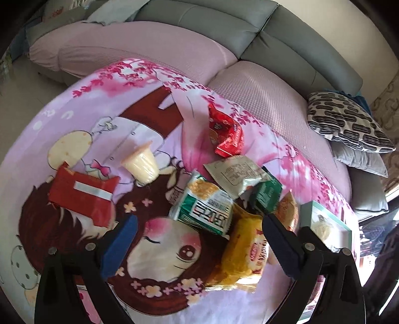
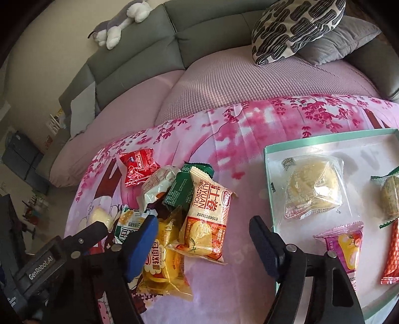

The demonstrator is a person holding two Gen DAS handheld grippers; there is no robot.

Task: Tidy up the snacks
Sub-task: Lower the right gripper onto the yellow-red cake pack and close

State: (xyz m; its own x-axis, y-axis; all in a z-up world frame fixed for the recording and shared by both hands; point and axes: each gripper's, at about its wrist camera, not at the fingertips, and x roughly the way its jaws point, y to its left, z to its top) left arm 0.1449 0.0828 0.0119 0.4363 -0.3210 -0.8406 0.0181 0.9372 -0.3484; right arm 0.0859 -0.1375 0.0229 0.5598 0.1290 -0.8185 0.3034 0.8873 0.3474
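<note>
Snack packets lie heaped on a pink cartoon cloth (image 2: 249, 129). My right gripper (image 2: 203, 223) is open, with an orange-and-white Swiss roll packet (image 2: 207, 219) lying loose between its fingers, touching neither pad. A yellow packet (image 2: 162, 264) lies under its left finger. My left gripper (image 1: 199, 224) hangs open over a green-and-white packet (image 1: 204, 206) and the same yellow packet (image 1: 244, 251). Further off lie a jelly cup (image 1: 142, 164), a flat red packet (image 1: 82, 194) and a red pouch (image 1: 227, 134). The mint-rimmed tray (image 2: 269, 174) at the right holds a clear-wrapped pastry (image 2: 311, 189) and a pink packet (image 2: 344, 244).
A dark green packet (image 2: 179, 192) and a pale packet (image 2: 157, 184) top the heap. The cloth covers a sofa seat with grey backrests (image 2: 212, 32), a patterned cushion (image 2: 294, 27) and a plush toy (image 2: 119, 22). The tray's right side holds a red packet (image 2: 391, 251).
</note>
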